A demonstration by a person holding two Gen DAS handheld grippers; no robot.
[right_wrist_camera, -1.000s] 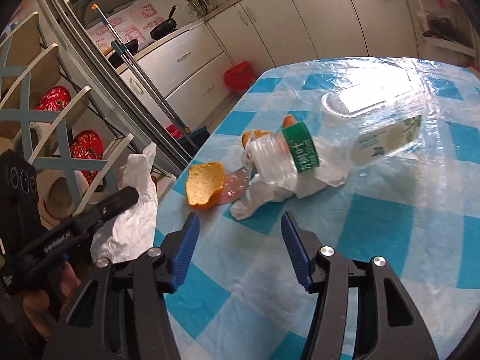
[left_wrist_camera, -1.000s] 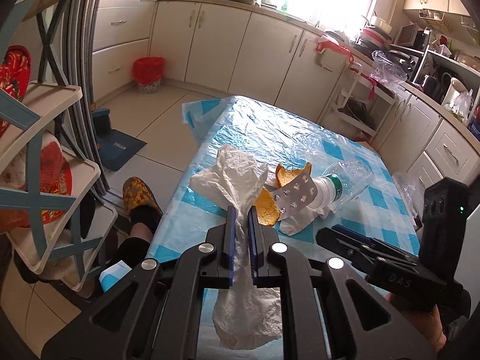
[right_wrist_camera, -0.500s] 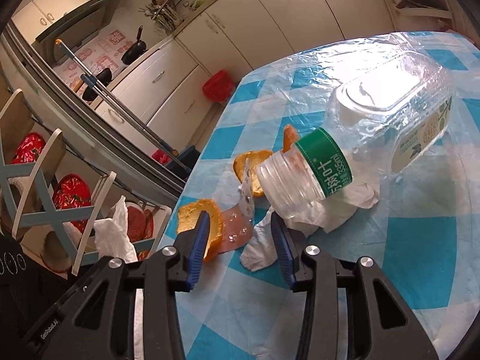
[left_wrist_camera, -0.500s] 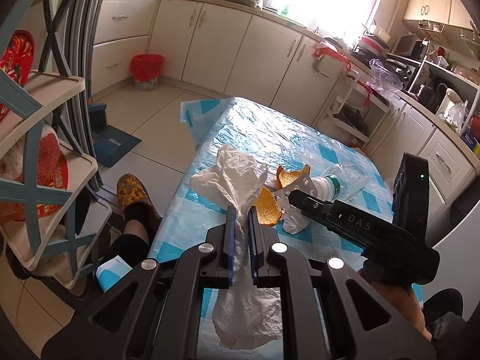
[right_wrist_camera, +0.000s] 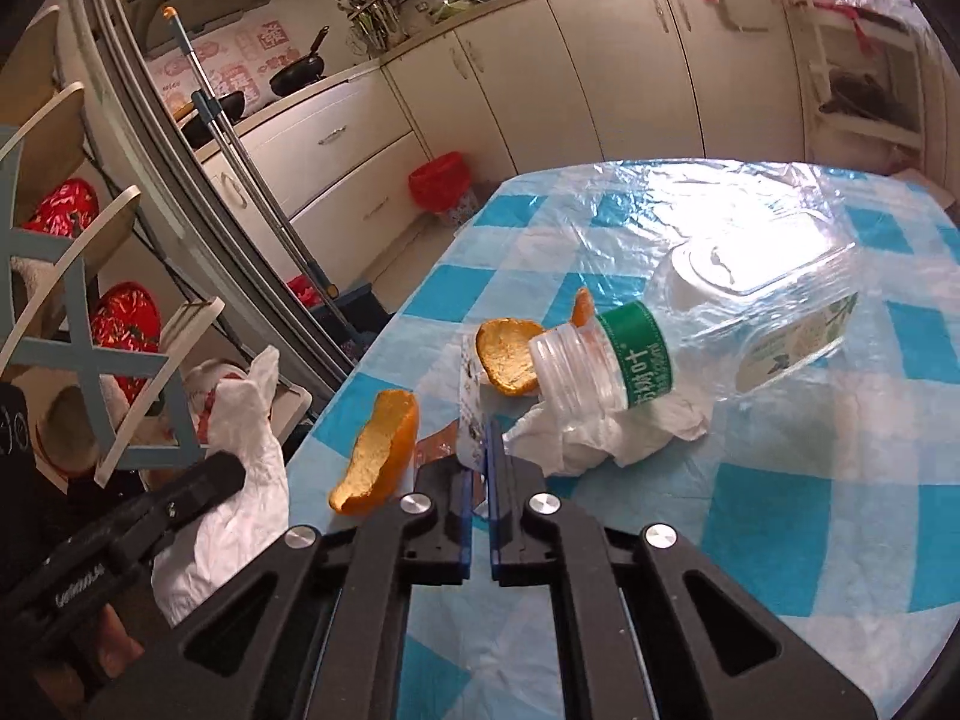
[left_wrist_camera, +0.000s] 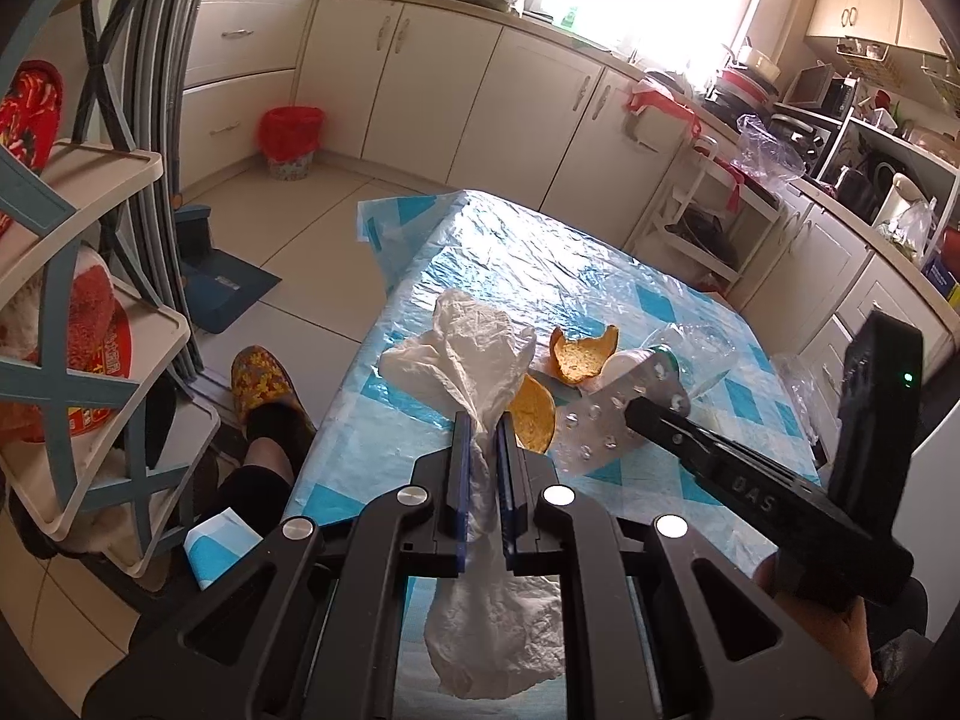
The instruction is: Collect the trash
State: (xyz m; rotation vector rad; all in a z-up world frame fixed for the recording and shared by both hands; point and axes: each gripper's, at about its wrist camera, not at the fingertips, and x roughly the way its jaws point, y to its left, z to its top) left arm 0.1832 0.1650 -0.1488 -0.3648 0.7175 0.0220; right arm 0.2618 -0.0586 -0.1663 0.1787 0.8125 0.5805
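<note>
Near the table's (left_wrist_camera: pixel 600 276) left edge, my left gripper (left_wrist_camera: pixel 480 438) pinches a white plastic bag (left_wrist_camera: pixel 474 360); my right gripper (right_wrist_camera: pixel 478 462) clamps a silver blister pack (right_wrist_camera: pixel 468 402) just beside orange peels (right_wrist_camera: pixel 378 450) and a lying plastic bottle (right_wrist_camera: pixel 606 372).

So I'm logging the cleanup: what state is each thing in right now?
left gripper: shut on white plastic bag, held above the table.
right gripper: shut on blister pack, lifted on edge.
plastic bottle: uncapped, on its side.
orange peels: loose on tablecloth.

"DAS" on right tool (left_wrist_camera: pixel 744 489)
</note>
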